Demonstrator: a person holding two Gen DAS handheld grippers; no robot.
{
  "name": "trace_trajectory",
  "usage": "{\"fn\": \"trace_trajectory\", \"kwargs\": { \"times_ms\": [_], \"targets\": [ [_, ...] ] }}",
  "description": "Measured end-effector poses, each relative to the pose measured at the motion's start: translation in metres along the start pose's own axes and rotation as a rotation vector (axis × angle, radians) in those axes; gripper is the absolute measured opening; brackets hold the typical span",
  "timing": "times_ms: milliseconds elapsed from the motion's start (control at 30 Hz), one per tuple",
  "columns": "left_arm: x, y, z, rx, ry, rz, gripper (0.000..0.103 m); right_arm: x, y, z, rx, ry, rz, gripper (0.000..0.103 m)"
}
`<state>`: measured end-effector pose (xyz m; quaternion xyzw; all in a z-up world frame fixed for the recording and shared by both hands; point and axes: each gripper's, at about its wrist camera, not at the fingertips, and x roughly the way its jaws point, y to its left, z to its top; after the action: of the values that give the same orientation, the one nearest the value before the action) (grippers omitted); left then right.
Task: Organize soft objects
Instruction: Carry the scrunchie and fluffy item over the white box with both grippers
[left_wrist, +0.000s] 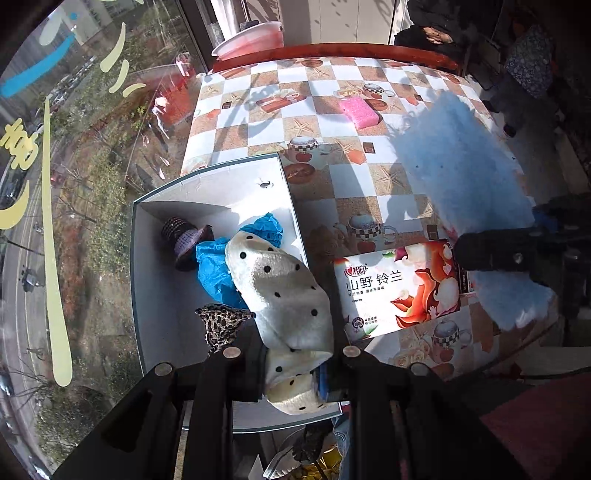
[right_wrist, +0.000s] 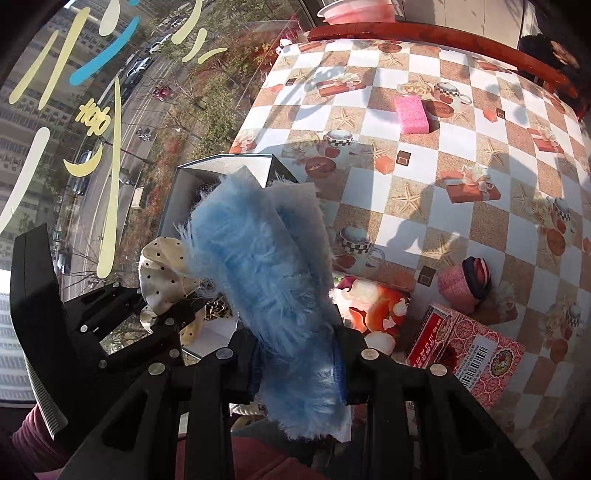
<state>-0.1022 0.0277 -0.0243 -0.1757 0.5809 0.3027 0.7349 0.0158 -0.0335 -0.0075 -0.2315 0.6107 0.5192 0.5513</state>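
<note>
With several soft items already in the white box (left_wrist: 155, 258), the left gripper (left_wrist: 291, 373) clamps a polka-dot sock (left_wrist: 284, 295) above it, the right gripper (right_wrist: 295, 369) clamps blue fur fabric (right_wrist: 258, 266), and the pink sponge (left_wrist: 360, 110) and rolled pink sock (right_wrist: 461, 284) remain on the surface (left_wrist: 369, 74).

Two hand-held grippers: the left hand-held gripper (left_wrist: 295, 365) and the right hand-held gripper (right_wrist: 299, 354). One open white box (left_wrist: 221, 184), left of centre. Inside it, one blue cloth (left_wrist: 218, 266), one leopard-print piece (left_wrist: 221, 325) and one dark rolled item (left_wrist: 186, 240). One polka-dot sock (left_wrist: 288, 302). One fluffy blue cloth (right_wrist: 266, 273). One pink sponge (right_wrist: 412, 114), upper right. One tissue pack (left_wrist: 399, 288). One red patterned carton (right_wrist: 469, 358), lower right. One pink rolled sock (right_wrist: 465, 284). One checked tabletop (right_wrist: 461, 206).
</note>
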Motion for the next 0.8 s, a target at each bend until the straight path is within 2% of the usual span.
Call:
{"fn": "trace_trajectory", "kwargs": {
  "times_ms": [200,800],
  "targets": [
    [-0.003,0.025,-0.011,-0.066,-0.014,0.017,0.022,0.014,0.028,0.002,-0.071,0.039,0.004,0.031],
    [-0.009,0.027,-0.014,-0.033,-0.042,0.020,0.022,0.015,0.031,0.000,-0.031,0.038,0.003,0.031]
  ]
}}
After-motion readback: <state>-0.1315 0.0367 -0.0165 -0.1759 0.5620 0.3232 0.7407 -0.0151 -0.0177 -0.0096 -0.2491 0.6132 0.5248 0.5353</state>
